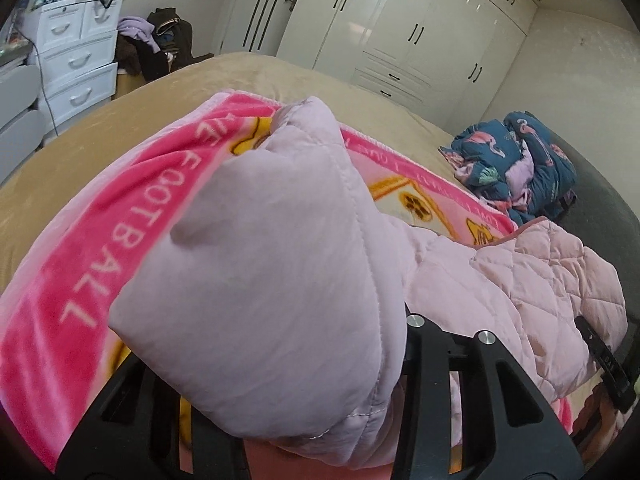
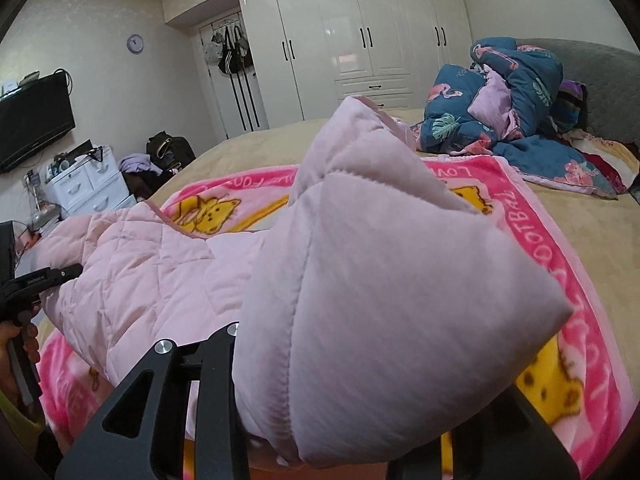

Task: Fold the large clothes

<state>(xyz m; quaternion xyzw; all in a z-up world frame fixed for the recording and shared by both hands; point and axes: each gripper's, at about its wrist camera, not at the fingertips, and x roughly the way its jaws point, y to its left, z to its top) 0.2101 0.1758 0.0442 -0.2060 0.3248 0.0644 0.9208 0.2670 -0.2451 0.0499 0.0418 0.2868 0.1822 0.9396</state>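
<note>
Jacket (image 1: 256,264), pale pink quilted, sprawled on pink blanket (image 1: 100,240) on bed (image 1: 120,120). We've got both grippers on it: left gripper (image 1: 320,420) has bunch of puffy fabric bulging over its fingers, looks clamped. Right gripper (image 2: 340,432) same deal, wad of jacket (image 2: 380,300) heaped over fingers, seems clamped, fingertips buried so can't see gap. Blue duvet (image 2: 500,112) crumpled near headboard, well apart.

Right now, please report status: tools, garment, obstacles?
Both tools shut on pink quilted jacket, lifted over pink blanket. Blue bedding pile beyond, not blocking.
</note>
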